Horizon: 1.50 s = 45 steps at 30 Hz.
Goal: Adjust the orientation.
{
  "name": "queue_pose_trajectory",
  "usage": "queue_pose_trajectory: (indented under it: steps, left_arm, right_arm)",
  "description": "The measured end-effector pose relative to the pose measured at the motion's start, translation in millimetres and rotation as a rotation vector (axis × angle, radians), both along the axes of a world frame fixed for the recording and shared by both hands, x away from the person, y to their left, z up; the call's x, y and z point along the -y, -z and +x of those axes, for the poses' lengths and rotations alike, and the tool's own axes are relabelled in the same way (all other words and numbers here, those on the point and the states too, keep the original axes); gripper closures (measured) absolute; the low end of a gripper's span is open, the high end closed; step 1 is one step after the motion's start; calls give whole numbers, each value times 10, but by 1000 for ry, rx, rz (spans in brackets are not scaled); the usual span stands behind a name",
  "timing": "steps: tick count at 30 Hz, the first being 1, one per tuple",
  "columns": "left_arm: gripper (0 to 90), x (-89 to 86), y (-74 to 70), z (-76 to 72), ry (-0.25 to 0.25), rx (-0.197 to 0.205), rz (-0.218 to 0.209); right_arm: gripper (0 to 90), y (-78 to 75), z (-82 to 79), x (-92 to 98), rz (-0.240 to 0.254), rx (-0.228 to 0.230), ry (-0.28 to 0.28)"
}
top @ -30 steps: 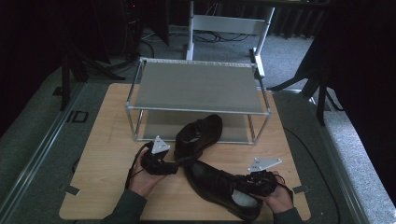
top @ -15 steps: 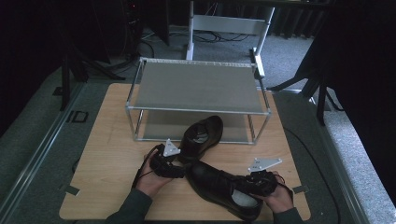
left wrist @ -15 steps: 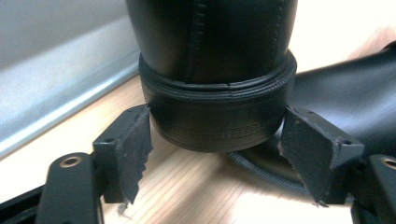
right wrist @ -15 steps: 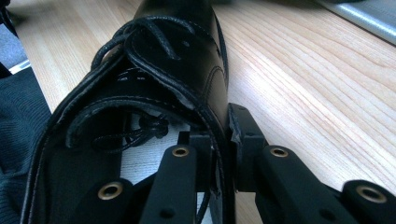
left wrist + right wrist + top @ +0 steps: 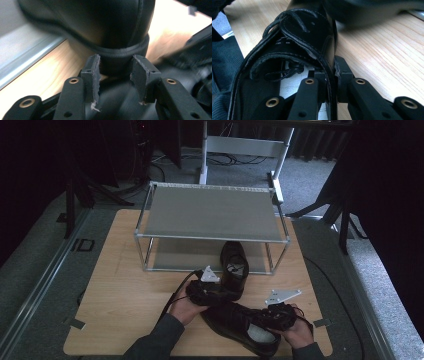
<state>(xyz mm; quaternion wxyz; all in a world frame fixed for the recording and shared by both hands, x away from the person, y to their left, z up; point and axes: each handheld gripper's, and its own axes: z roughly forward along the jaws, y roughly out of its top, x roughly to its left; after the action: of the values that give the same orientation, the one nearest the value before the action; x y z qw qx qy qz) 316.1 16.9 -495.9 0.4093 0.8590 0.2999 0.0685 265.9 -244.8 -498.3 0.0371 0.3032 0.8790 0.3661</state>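
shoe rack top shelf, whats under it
Under the top shelf a lower shelf shows, with the toe of one black shoe pushed in at its right. The back of that lower shelf is covered by the top shelf, so anything there is hidden.

Both shoes glossy black: one (image 5: pixel 234 270) by the rack's front rail, the other (image 5: pixel 240 325) nearer the table edge, with black laces and a pale insole. Rack (image 5: pixel 210 212): silver-grey frame, matte grey shelves. Table (image 5: pixel 125 290): light wood grain. Sleeve (image 5: pixel 160 340) left of the rack: dark grey knit.
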Motion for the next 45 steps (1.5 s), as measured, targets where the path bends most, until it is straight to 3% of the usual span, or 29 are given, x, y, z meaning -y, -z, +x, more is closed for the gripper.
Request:
queue_pose_trajectory:
  steps: [2,5,8,12,15,19,22,27,31,33,37,39,42,45]
  left_arm:
    - [603,89,-9,26,24,-7,12]
    - [645,273,68,47,55,4,72]
    - [673,414,86,82,60,1,70]
    - [675,418,8,74,53,35,70]
    - [663,323,-26,53,41,50,88]
    - [638,152,-60,-1,11,59,71]
    - [618,14,-97,-53,-13,76,66]
    - [604,-242,-152,-139,-73,91,37]
    - [598,-385,-143,-233,-103,93,24]
    - [592,-447,-134,-279,-110,93,21]
    - [588,-558,-104,-336,-141,79,-4]
    - [587,-601,-82,-356,-152,69,-18]
    - [587,-653,-46,-376,-167,62,-20]
    - [587,-680,-6,-384,-182,63,-2]
  right_arm:
    - [824,4,1,6,5,-3,1]
    - [824,6,7,2,13,-2,-3]
    - [822,6,11,-14,14,4,-5]
    - [809,13,15,-11,11,4,1]
    - [775,8,22,-11,5,7,7]
    - [691,-23,11,7,9,14,7]
    - [637,-126,-15,66,37,33,-4]
    - [572,-270,-21,156,7,48,-19]
    - [531,-327,-22,198,2,19,-53]
    - [536,-388,-33,258,14,42,-49]
    - [528,-542,25,375,112,88,12]
    - [518,-566,123,367,133,106,70]
    - [509,-546,324,291,105,128,173]
    - [511,-470,541,182,40,159,241]
